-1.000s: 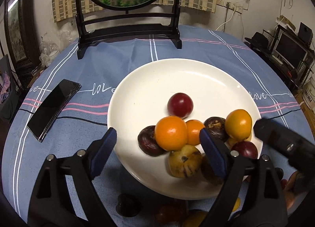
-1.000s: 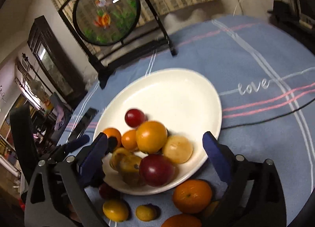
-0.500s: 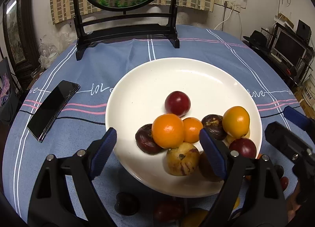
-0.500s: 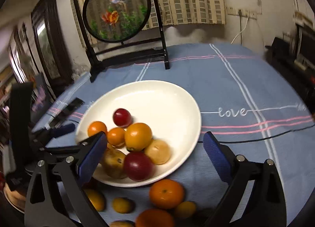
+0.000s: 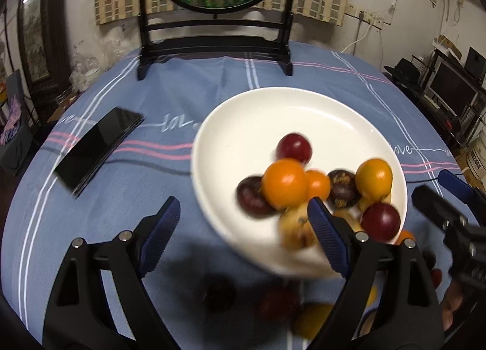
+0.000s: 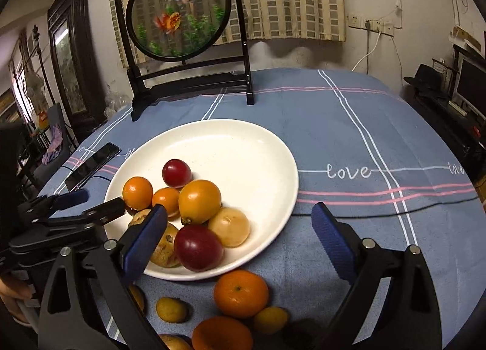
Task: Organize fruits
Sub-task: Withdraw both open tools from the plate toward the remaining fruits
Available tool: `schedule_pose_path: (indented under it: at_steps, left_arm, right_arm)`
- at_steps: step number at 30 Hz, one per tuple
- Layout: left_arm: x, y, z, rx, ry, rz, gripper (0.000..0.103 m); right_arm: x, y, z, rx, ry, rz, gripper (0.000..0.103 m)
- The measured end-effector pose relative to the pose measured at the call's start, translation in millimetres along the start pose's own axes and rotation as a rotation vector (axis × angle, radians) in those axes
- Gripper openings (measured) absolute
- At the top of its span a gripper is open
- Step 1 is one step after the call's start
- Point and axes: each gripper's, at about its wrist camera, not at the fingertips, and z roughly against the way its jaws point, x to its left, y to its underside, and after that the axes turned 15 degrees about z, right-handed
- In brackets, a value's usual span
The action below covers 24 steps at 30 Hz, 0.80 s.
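The round white ceramic plate (image 6: pixel 249 149) sits on the blue-clothed table (image 6: pixel 349 125), its fruit crowded toward the near rim: a large orange tomato-like fruit (image 6: pixel 199 201) beside a dark red plum (image 6: pixel 197 247). A loose tangerine (image 6: pixel 241 293) lies on the cloth just off that rim. The plate's far half is bare. Left tongs (image 5: pixel 240 236) and right tongs (image 6: pixel 240 242) both gape, holding nothing. A black phone (image 5: pixel 98 149) lies left, well apart.

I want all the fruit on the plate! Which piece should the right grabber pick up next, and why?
Probably the tangerine. It lies on the cloth just outside the plate, right below the open, empty right gripper, so lowering onto it is the shortest move.
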Motion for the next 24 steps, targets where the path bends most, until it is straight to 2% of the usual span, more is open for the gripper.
schedule_pose_path:
  at_steps: [7, 17, 24]
  left_arm:
    - [28.9, 25.7, 40.2, -0.057, -0.039, -0.011, 0.091]
    - [49.8, 53.0, 33.6, 0.022, -0.074, 0.007, 0.091]
    - [53.6, 59.5, 27.9, 0.057, -0.081, 0.022, 0.091]
  right_arm:
    - [-6.2, 24.1, 35.5, -0.011, 0.027, -0.029, 0.096]
    - [-15.1, 60.6, 78.5, -0.006, 0.111, 0.017, 0.096]
    - [-30.7, 83.6, 94.1, 0.055, 0.144, 0.029, 0.096]
